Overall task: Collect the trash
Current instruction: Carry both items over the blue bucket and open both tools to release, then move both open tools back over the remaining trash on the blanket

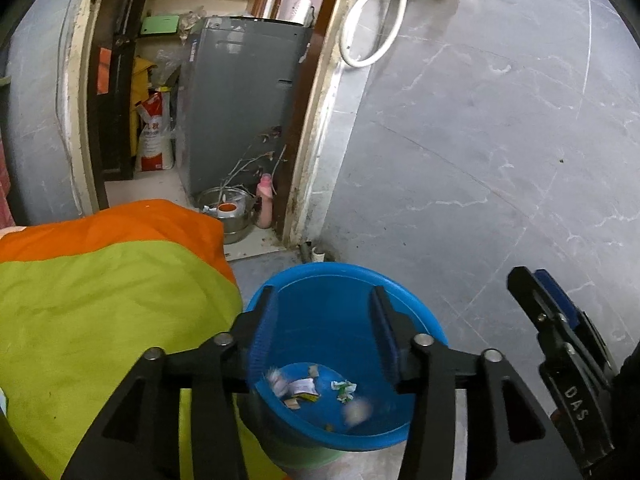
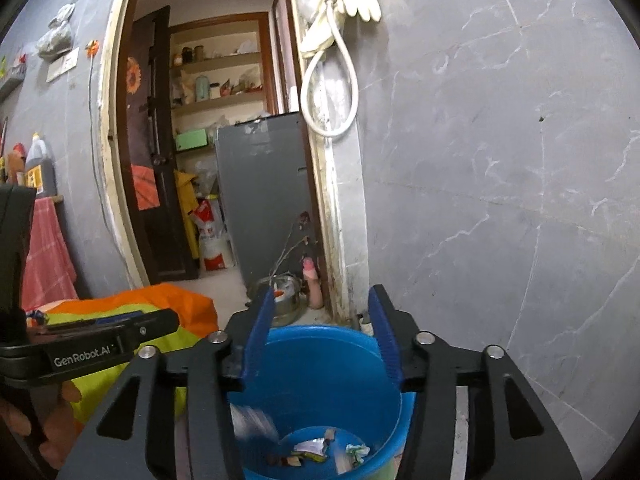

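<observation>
A blue bucket (image 1: pixel 344 270) (image 2: pixel 320 330) stands on the floor below both grippers. Several crumpled wrappers (image 1: pixel 304 388) (image 2: pixel 310 448) lie on its bottom. My left gripper (image 1: pixel 322 292) hangs open over the bucket's mouth with nothing between its blue pads. Two blurred scraps (image 1: pixel 358 410) show inside the bucket beneath it. My right gripper (image 2: pixel 320 292) is open too, above the bucket's rim, and a blurred pale scrap (image 2: pixel 256 420) shows just below its left finger. Each gripper also appears in the other's view: the right one (image 1: pixel 536 292) at the right edge, the left one (image 2: pixel 160 320) at the left, held by a hand.
An orange and green cloth (image 1: pixel 100 280) is bunched up against the bucket's left side. A grey marbled wall (image 1: pixel 480 140) rises to the right. Behind, a doorway holds a grey appliance (image 1: pixel 240 100), a metal bowl (image 1: pixel 228 208) and a pink bottle (image 1: pixel 265 200). A white hose (image 1: pixel 372 32) hangs on the wall.
</observation>
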A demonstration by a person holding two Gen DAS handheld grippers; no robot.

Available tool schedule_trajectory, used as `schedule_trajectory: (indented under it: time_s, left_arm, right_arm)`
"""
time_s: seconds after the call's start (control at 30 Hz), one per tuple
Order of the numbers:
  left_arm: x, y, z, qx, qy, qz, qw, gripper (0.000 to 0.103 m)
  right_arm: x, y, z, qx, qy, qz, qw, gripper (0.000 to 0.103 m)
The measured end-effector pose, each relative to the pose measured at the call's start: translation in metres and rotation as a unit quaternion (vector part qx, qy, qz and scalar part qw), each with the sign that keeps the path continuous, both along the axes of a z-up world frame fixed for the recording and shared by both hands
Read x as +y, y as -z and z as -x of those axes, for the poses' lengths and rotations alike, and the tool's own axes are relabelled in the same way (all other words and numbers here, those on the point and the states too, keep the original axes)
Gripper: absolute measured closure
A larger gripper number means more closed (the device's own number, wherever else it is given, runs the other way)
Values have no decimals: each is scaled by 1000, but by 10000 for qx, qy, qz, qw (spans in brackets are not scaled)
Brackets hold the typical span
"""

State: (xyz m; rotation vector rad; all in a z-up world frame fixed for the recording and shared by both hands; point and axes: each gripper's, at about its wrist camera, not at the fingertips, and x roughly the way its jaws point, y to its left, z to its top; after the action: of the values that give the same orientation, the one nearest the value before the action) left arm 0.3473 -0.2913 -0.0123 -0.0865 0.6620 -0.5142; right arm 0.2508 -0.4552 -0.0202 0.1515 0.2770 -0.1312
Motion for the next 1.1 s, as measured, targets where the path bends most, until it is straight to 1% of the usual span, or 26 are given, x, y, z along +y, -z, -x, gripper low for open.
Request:
schedule_trajectory:
  time_s: [0.03, 0.1, 0.13, 0.17, 0.2, 0.23, 0.27, 0.3, 0.33, 0.37, 0.4, 0.43, 0.47, 0.53, 0.9, 1.1]
  left_arm:
    - [2, 0, 0, -6, -29, 7, 10000, 57]
    - [6, -2, 2, -57, -96, 10, 9999, 50]
    - [9, -3, 3, -99, -137, 25, 9999, 44]
    - [13, -4, 5, -148, -192, 49, 9997, 39]
    - [17, -5, 6, -187, -232, 73, 9995, 37]
    - [20, -7, 7, -233, -292, 96, 9993, 29]
    - [25, -9, 9, -291, -364, 116, 9988, 21]
    - [29, -10, 11, -354, -429, 128, 9984, 18]
    - [34, -12, 13, -424, -486, 127, 9978, 15]
    - [38, -14, 15, -493, -532, 134, 9973, 9]
    - [42, -16, 17, -552, -581, 125, 9967, 6]
    - [47, -18, 19, -636, -666, 106, 9957, 3]
    - [50, -20, 20, -684, -699, 102, 9952, 3]
    - [57, -24, 22, -744, -727, 85, 9945, 3]
    - [86, -36, 41, -974, -1033, -77, 9898, 3]
    - [116, -44, 54, -1052, -1256, -54, 9865, 3]
  right_arm:
    - [-1, -1, 2, -43, 27, -31, 10000, 50]
    - [-3, -2, 5, -95, 102, -57, 9999, 49]
    - [-3, -3, 6, -120, 140, -61, 9998, 46]
    - [-4, -4, 8, -152, 182, -67, 9997, 40]
    - [-4, -5, 9, -185, 216, -73, 9996, 35]
    - [-5, -6, 12, -251, 254, -90, 9993, 28]
    - [-6, -8, 13, -287, 277, -98, 9992, 26]
    - [-6, -9, 15, -325, 308, -102, 9989, 25]
    - [-7, -10, 17, -352, 325, -104, 9988, 21]
    - [-7, -11, 18, -388, 331, -114, 9986, 17]
    - [-7, -12, 20, -443, 338, -129, 9984, 15]
    - [-7, -13, 22, -481, 335, -132, 9982, 10]
    - [-6, -14, 23, -507, 328, -127, 9981, 5]
    - [-4, -15, 26, -582, 313, -109, 9978, 0]
    - [18, -20, 30, -685, 79, -105, 9976, 0]
    - [39, -30, 38, -792, -72, -140, 9967, 0]
